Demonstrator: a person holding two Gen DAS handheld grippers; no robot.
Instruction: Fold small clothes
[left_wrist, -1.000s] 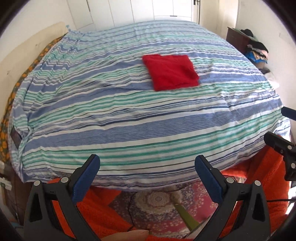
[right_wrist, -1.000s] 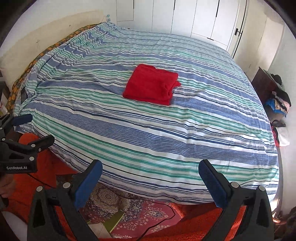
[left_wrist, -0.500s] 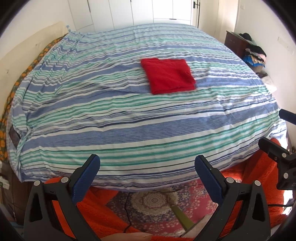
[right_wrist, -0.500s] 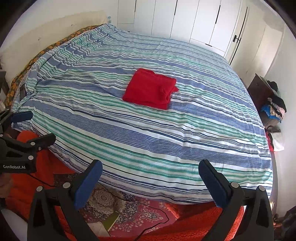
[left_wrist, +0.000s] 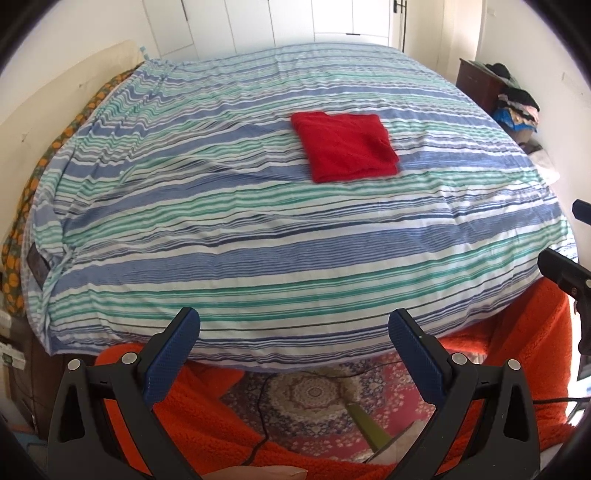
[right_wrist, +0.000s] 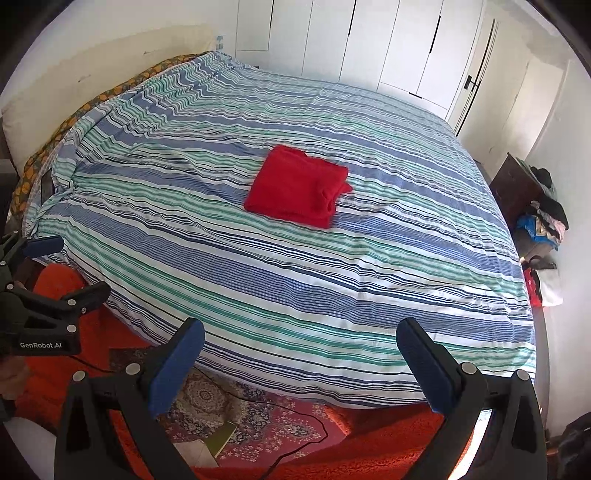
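On the striped bed cover (left_wrist: 258, 229), near its middle, lies the folded red garment (left_wrist: 345, 147), a flat, roughly square stack with its layered edges facing the side of the bed where the dark dresser (right_wrist: 517, 188) stands. It sits well apart from both grippers, with a wide stretch of cover between it and the bed's near edge.

Left gripper (left_wrist: 294, 334): jaws spread wide, blue pads (left_wrist: 173, 354) empty, touching nothing. It hovers off the near edge of the bed, over the floor, pointing across the bed toward the garment.

Right gripper (right_wrist: 300, 339): same state, wide open, nothing between the pads (right_wrist: 177, 365), no contact with the cover. It also hangs off the near edge of the bed. Each gripper shows at the edge of the other's view, so they sit side by side, apart.

Below the near edge of the bed: fluffy orange fabric (left_wrist: 207, 424) and a patterned rug (right_wrist: 258, 417) with a thin black cable (left_wrist: 264, 417) running across it. Beyond the far side of the bed: white wardrobe doors (right_wrist: 369, 40). On the dresser beside the bed sits a pile of mixed clothes (left_wrist: 517, 107). An orange-patterned sheet (left_wrist: 44, 162) shows under the cover along the wall side of the bed.

Nothing lies on the cover between the grippers and the garment.
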